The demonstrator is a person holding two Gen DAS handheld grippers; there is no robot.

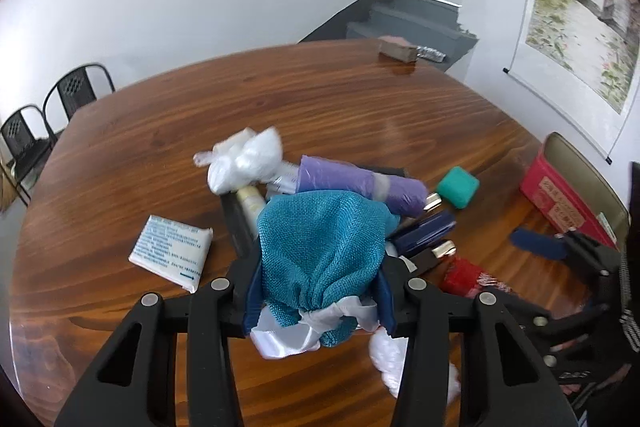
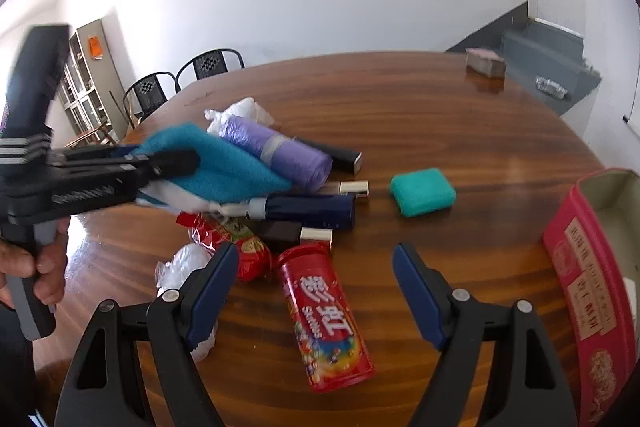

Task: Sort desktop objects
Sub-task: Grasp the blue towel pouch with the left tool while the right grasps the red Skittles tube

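Note:
My left gripper [image 1: 318, 291] is shut on a teal mesh pouch [image 1: 320, 251] tied with a white ribbon and holds it above the pile; it also shows in the right wrist view [image 2: 224, 167]. My right gripper [image 2: 316, 283] is open and empty over a red candy tube [image 2: 324, 319]. The pile holds a purple bag roll [image 2: 280, 151], a navy tube [image 2: 308, 211], dark cosmetic tubes [image 2: 296, 233], a red snack packet [image 2: 236, 243] and white plastic bags [image 1: 244, 163]. A teal case [image 2: 422, 191] lies apart. A red tin box [image 2: 588, 291] stands open at the right.
A white tissue pack [image 1: 172, 253] lies left of the pile on the round wooden table [image 1: 160, 131]. A brown block [image 1: 396, 49] sits at the far edge. Black chairs [image 1: 76, 87] stand behind the table. The right gripper shows in the left wrist view [image 1: 560, 247].

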